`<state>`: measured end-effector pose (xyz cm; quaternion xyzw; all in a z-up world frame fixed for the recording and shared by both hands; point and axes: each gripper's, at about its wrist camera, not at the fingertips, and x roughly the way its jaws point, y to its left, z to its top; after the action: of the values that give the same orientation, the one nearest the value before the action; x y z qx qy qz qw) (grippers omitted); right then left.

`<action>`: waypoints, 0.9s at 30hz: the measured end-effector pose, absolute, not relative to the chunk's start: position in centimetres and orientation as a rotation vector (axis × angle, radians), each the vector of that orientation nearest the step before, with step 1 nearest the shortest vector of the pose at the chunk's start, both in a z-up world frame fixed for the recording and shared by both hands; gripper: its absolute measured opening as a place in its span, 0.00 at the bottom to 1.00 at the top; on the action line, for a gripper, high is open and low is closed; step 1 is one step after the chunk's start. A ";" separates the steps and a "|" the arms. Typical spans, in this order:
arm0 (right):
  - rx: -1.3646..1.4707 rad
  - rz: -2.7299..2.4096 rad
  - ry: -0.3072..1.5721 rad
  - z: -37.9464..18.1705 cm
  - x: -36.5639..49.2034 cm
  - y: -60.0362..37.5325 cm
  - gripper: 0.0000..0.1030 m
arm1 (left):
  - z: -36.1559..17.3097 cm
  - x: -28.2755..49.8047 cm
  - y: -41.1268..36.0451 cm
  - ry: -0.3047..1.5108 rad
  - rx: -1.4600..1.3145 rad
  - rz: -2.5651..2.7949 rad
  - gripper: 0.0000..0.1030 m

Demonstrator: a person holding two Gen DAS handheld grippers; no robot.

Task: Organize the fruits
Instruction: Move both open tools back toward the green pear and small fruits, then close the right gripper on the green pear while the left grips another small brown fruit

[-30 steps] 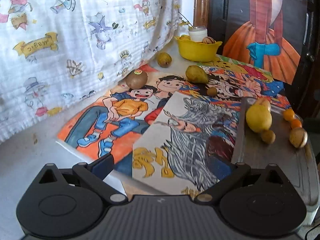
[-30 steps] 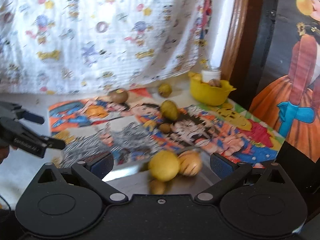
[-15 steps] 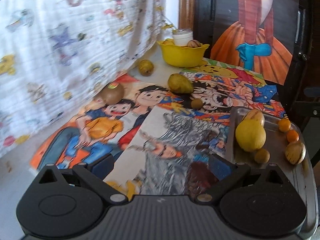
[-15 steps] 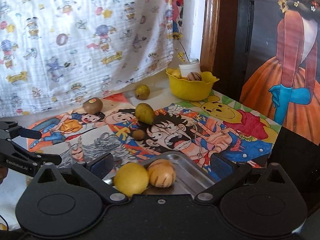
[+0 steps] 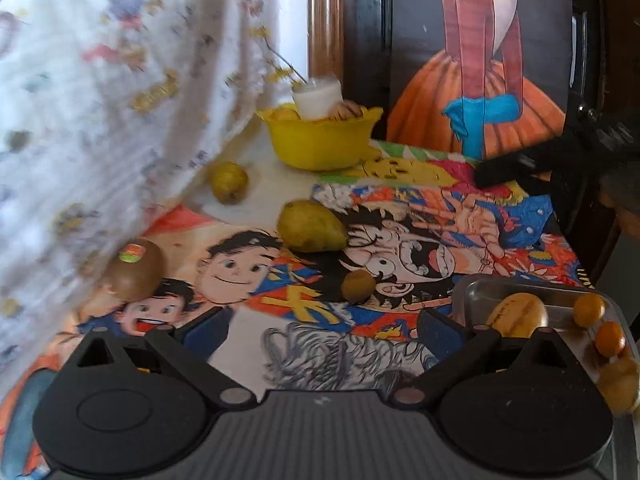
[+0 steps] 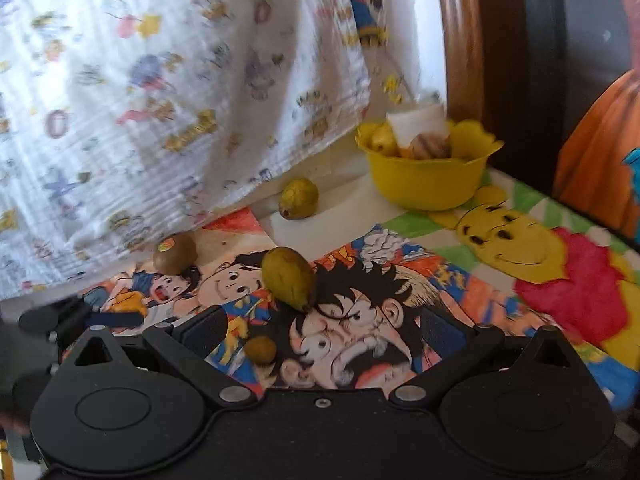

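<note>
Both claws released, nothing between the fingers: left gripper, right gripper.

Nearest target: green pear, lying on its side on the cartoon mat, just ahead of the right gripper, tip toward camera. Likely firm, smooth skin, mid weight; bruises if squeezed hard. Best taken across the fat belly, not the tapered neck, else probably squirts out.

Small round brown-green fruit just beside the right gripper's left finger; light, rolls easily, needs a centred pinch.

Kiwi with sticker, near the curtain; fuzzy, grippy, soft-ish.

Count loose on the table: 2 pears (second pear by the curtain, on bare tabletop), 1 kiwi, 1 small round fruit.

Steel tray: 1 striped yellow fruit, 2 small orange ones, 1 more pale fruit at frame edge, partly cut off.

Yellow bowl: at least 2 fruits plus a white cup; rest hidden.
</note>
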<state>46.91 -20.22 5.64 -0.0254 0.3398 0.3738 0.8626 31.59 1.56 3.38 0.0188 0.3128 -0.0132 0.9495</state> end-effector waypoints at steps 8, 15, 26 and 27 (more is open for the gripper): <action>-0.140 0.894 0.843 1.7 53.4 -15.6 0.93 | 1.0 34.8 0.7 0.672 -0.027 0.016 0.91; -0.202 0.975 0.850 -0.3 54.4 -12.7 0.85 | 0.1 36.8 0.3 0.684 -0.060 -0.002 0.77; -0.210 1.014 0.804 -2.3 54.6 -11.1 0.65 | -0.4 37.9 0.4 0.682 -0.095 -0.017 0.45; -0.203 1.013 0.801 -2.3 54.7 -11.1 0.63 | -0.4 38.0 0.5 0.683 -0.099 -0.020 0.42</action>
<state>54.67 -11.15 -2.30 -0.0943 0.3725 0.4713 0.7939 37.95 0.46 -0.43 -0.0483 0.3348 -0.0096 0.9410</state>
